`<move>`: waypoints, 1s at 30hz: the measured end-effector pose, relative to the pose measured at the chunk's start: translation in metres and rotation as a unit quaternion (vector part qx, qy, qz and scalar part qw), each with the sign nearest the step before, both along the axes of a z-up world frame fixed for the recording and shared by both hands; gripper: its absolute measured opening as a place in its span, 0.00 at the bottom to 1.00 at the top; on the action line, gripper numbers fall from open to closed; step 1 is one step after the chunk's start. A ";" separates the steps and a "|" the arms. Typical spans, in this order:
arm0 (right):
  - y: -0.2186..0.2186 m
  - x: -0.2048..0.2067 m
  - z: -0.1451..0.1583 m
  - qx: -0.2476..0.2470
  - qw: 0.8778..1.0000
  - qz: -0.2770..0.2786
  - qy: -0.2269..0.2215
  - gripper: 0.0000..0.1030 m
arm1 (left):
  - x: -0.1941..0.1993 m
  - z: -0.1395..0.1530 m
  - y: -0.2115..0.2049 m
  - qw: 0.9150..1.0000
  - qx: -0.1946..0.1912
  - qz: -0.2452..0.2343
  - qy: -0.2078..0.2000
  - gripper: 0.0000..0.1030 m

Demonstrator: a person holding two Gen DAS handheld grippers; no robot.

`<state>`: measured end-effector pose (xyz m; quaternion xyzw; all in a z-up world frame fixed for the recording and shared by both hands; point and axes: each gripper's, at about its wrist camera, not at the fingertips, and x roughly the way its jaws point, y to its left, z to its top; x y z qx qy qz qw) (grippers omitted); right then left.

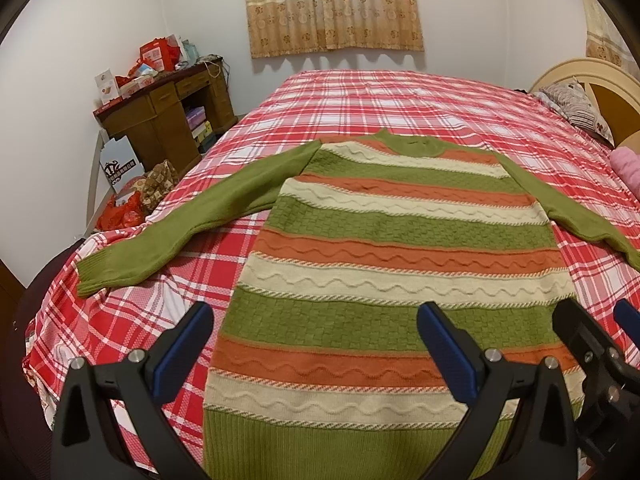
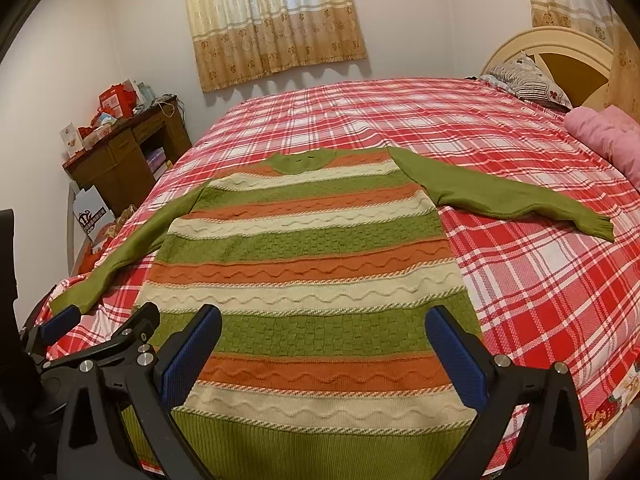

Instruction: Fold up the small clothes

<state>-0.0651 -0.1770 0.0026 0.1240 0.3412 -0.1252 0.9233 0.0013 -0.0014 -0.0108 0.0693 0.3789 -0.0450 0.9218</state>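
A knitted sweater [image 1: 384, 264] [image 2: 308, 264] with green, orange and cream stripes lies flat on the bed, collar far, hem near me. Both green sleeves are spread out: the left sleeve [image 1: 168, 224] [image 2: 120, 256] reaches the bed's left edge, the right sleeve [image 2: 516, 196] [image 1: 588, 216] points right. My left gripper [image 1: 316, 320] hovers open above the hem's left half, nothing between its blue pads. My right gripper [image 2: 324, 320] hovers open above the hem, also empty. Each gripper shows at the edge of the other's view.
The red-and-white plaid bed cover [image 1: 384, 100] [image 2: 540, 272] stretches far and right. A pillow [image 2: 524, 80] and pink blanket [image 2: 608, 136] lie by the headboard [image 2: 560, 44]. A cluttered wooden desk [image 1: 168, 120] and bags [image 1: 124, 208] stand left of the bed. Curtains [image 1: 332, 4] hang behind.
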 end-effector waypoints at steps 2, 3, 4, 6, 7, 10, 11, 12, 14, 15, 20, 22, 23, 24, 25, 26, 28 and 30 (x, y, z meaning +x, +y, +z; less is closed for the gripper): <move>-0.001 0.000 0.000 0.001 1.000 -0.001 0.002 0.99 | 0.000 0.000 0.000 1.000 0.000 -0.001 0.000 1.00; -0.002 0.000 -0.001 0.002 1.000 -0.002 0.004 0.99 | 0.000 -0.001 0.000 1.000 0.000 -0.001 0.001 1.00; -0.002 0.001 -0.001 0.002 1.000 -0.003 0.004 0.99 | 0.000 0.000 0.000 1.000 0.000 -0.002 0.001 1.00; -0.003 0.001 -0.002 0.003 1.000 -0.005 0.005 0.99 | 0.000 -0.001 -0.001 1.000 0.002 -0.003 0.002 1.00; -0.003 0.001 -0.002 0.003 1.000 -0.005 0.005 0.99 | -0.001 -0.001 -0.001 1.000 0.003 -0.004 0.002 1.00; -0.004 0.002 -0.002 0.002 1.000 -0.005 0.006 0.99 | 0.001 -0.002 -0.001 1.000 0.004 -0.004 0.003 1.00; -0.004 0.002 -0.003 0.001 1.000 -0.005 0.006 0.99 | 0.001 -0.003 -0.001 1.000 0.004 -0.003 0.003 1.00; -0.005 0.003 -0.003 -0.001 1.000 -0.005 0.008 0.99 | 0.001 -0.003 -0.001 1.000 0.004 -0.002 0.003 1.00; -0.006 0.006 -0.005 -0.003 1.000 -0.006 0.010 0.99 | 0.003 -0.004 -0.001 1.000 0.005 -0.002 0.003 1.00; -0.008 0.007 -0.005 -0.004 1.000 -0.009 0.012 0.99 | 0.004 -0.005 -0.002 1.000 0.007 -0.002 0.002 1.00; -0.016 0.016 -0.010 -0.005 1.000 -0.018 0.020 0.99 | 0.010 -0.011 -0.004 1.000 0.011 -0.004 0.008 1.00; -0.019 0.020 -0.012 -0.006 0.999 -0.021 0.025 0.99 | 0.012 -0.014 -0.006 1.000 0.014 -0.005 0.012 1.00; -0.021 0.023 -0.013 -0.008 0.999 -0.023 0.028 0.99 | 0.014 -0.015 -0.007 1.000 0.015 -0.005 0.013 1.00; -0.023 0.025 -0.014 -0.010 0.999 -0.024 0.030 0.99 | 0.016 -0.017 -0.008 1.000 0.017 -0.005 0.014 1.00; -0.024 0.026 -0.014 -0.011 0.999 -0.025 0.031 0.99 | 0.017 -0.018 -0.009 1.000 0.019 -0.005 0.015 1.00; -0.026 0.029 -0.015 -0.012 0.999 -0.027 0.033 0.99 | 0.019 -0.019 -0.010 1.000 0.020 -0.005 0.017 1.00; -0.031 0.033 -0.015 -0.014 0.999 -0.030 0.035 0.99 | 0.024 -0.022 -0.011 1.000 0.023 -0.004 0.017 1.00; -0.037 0.038 -0.015 -0.020 0.999 -0.035 0.035 0.99 | 0.029 -0.023 -0.013 0.999 0.028 0.001 0.016 1.00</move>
